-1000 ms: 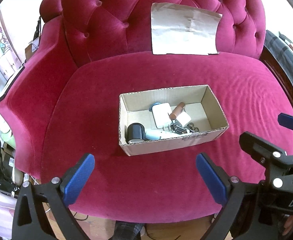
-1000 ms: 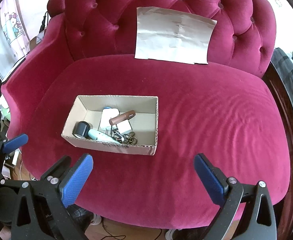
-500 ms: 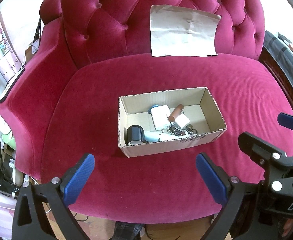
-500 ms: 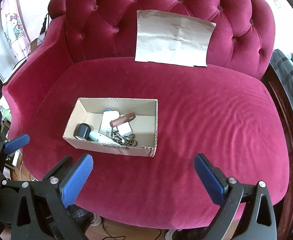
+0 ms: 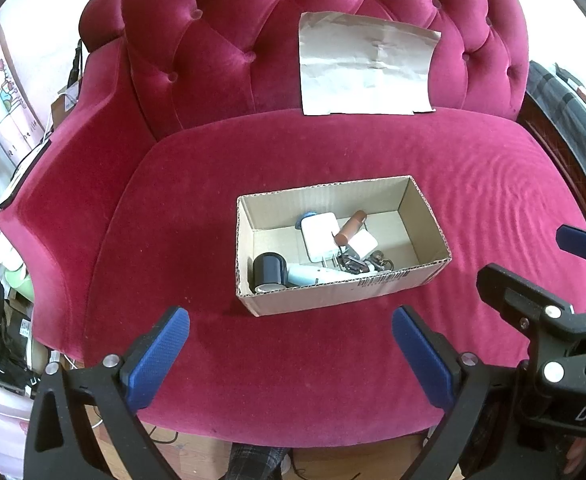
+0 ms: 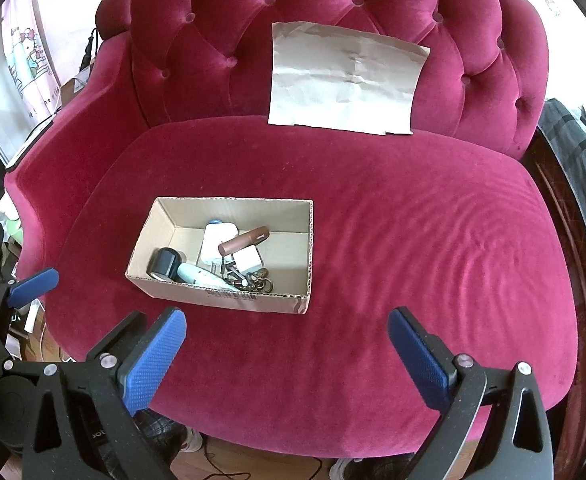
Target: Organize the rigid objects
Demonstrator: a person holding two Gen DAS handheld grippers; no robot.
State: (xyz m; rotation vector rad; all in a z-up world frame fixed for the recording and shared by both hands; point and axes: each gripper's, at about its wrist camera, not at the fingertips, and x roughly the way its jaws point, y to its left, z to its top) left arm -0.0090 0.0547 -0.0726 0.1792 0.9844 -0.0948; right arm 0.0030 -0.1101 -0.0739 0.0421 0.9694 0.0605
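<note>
Left gripper (image 5: 291,344) was spread wide, nothing between its blue pads (image 5: 155,356), held over the front edge of the red velvet sofa (image 5: 197,208). Right gripper (image 6: 285,348) likewise spread and empty, held just beside the left and over the same front edge; each showed at the edge of the other's view.

Beyond both: open cardboard box (image 5: 427,216) on the seat cushion, nearer the left gripper, long side facing the person. Inside, clustered toward the near wall: black cylinder (image 5: 269,270) in the left corner, pale blue tube (image 5: 305,274) lying beside it, white flat block (image 5: 321,234), smaller white cube (image 5: 363,242), brown tube (image 5: 351,230) tilted across the two white pieces, tangle of metal keys or rings (image 5: 363,264). A crumpled paper sheet (image 5: 365,72) leaned against the tufted backrest, well apart from the box.

Judgement: everything rigid appeared boxed already; step in hand looked like either sorting within the box or drawing pieces out. To do it well, come in from above, clear of the near wall. Take the brown tube first, since it overlay the white pieces; pinch across its width at mid-length. The soft cushion may let the box shift, so the other gripper could steady a wall. The key tangle may snag neighbours.
</note>
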